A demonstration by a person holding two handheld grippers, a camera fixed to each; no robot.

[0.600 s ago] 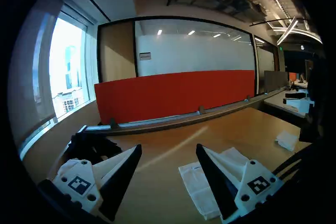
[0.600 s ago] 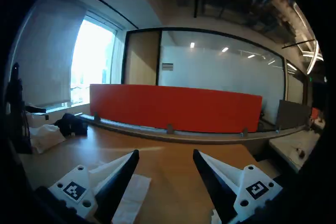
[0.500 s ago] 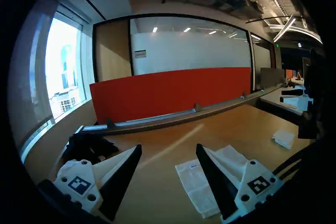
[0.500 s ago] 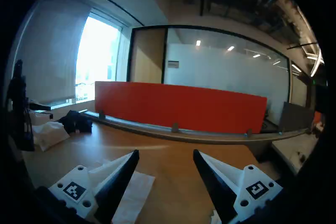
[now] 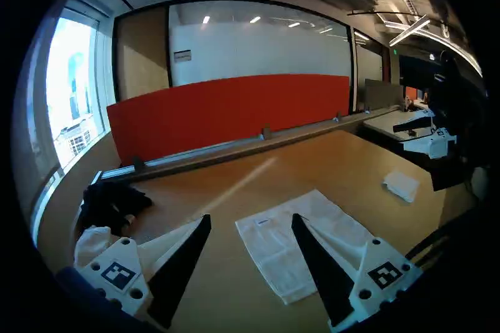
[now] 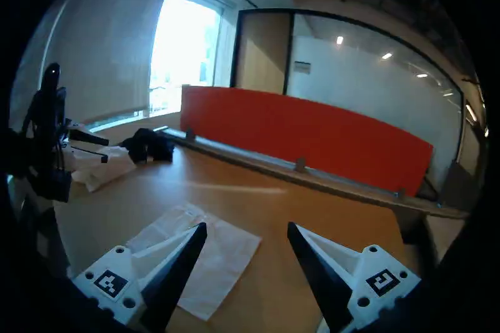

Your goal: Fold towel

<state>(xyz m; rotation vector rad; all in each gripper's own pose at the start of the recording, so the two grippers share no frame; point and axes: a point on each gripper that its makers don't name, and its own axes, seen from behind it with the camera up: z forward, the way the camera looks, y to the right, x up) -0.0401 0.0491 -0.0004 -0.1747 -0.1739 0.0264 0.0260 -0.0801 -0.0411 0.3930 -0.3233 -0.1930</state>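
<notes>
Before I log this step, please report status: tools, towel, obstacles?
Left tool and right tool open, empty. Towel flat on desk, ungripped. Black bundle and small cloth lie apart from it.

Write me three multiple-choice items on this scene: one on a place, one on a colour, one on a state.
1. Where is the spread-out towel?
A. flat on the wooden table
B. draped over a chair
C. hanging from a gripper

2. What colour is the partition behind the table?
A. blue
B. green
C. red

3. How is the left gripper?
A. shut on the towel
B. open, holding nothing
C. shut and empty

Answers:
1 A: the towel lies flat on the tabletop in both views.
2 C: the panel is plainly red.
3 B: its fingers stand wide apart, gripping nothing.
</notes>
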